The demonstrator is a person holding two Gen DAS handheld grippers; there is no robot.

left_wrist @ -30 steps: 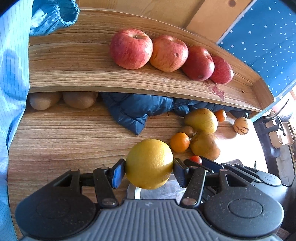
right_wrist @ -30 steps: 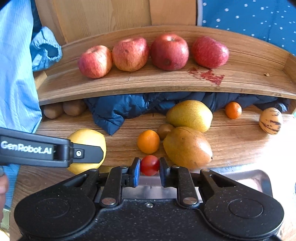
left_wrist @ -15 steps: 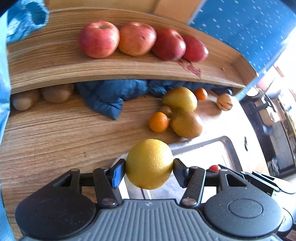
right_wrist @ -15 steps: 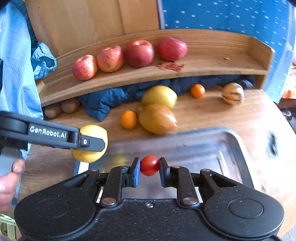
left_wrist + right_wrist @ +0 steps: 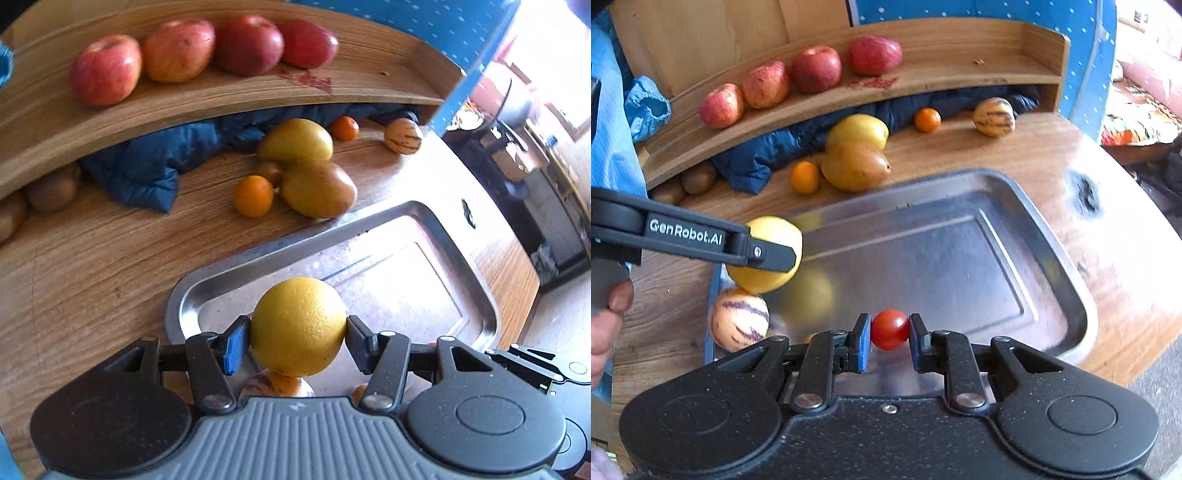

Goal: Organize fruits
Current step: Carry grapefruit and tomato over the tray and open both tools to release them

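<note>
Above tray (image 5: 1052,236), tomato (image 5: 890,329) between right gripper (image 5: 886,341) fingers.

Yellow citrus (image 5: 298,325): round, pebbled skin, pinched between left tool (image 5: 295,341) fingers, above near-left corner of metal tray (image 5: 1049,236). Cherry tomato (image 5: 890,329): small, red, glossy, pinched in right tool (image 5: 888,341), over tray's near edge. Striped melon (image 5: 738,319): cream with purple streaks, in tray just below citrus. Ahead of both tools, beyond tray: two mangoes (image 5: 855,166) touching, small orange (image 5: 804,177) beside them, second orange (image 5: 927,120) and second striped melon (image 5: 993,116) farther right. Four red apples (image 5: 816,68) in row on shelf (image 5: 960,70) farthest ahead.
</note>
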